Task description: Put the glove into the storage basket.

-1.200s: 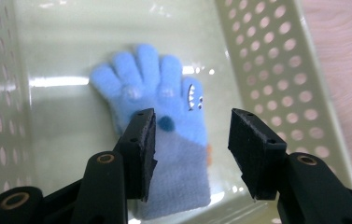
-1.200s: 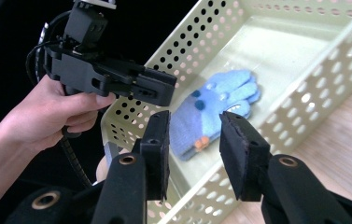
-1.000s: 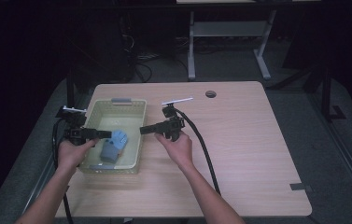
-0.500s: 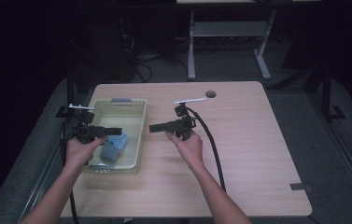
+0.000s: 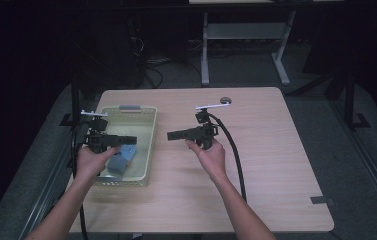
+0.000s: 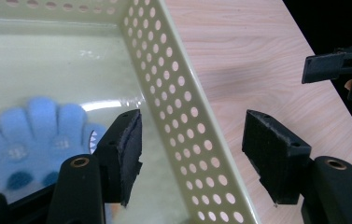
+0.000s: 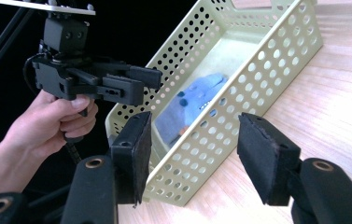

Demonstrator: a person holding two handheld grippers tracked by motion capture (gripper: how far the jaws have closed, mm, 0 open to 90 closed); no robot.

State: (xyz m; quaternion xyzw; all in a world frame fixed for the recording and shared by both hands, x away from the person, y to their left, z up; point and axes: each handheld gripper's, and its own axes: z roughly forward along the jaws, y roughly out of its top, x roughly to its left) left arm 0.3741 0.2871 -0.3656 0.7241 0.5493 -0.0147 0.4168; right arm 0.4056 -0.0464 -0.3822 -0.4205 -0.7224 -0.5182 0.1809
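Nearest the front edge of the table [image 5: 276,200], the person's two forearms come in from below, each hand holding a gripper above the surface.

The left gripper [image 5: 126,140] is held over the near part of the basket [image 5: 148,150], pointing toward the table's middle. Its jaws have just been opening and stand apart with nothing between the pads. In the left gripper view the basket's perforated wall [image 6: 183,107] runs below the gap, untouched by either pad, and the left pad hangs over the basket floor.

The blue cloth [image 5: 122,161] lies inside the basket at its near end, loose on the floor, with darker blue patches on it. It is seen again through the holes in the right gripper view [image 7: 197,105]. No jaw touches it.

The right gripper [image 5: 172,135] is held over bare wood just beside the basket's right wall, pointing at the left gripper. Its jaws have likewise just been opening and are empty.

The basket stands at the table's left edge, its handle end farthest away. Near the far edge is a round cable hole [image 5: 225,101].
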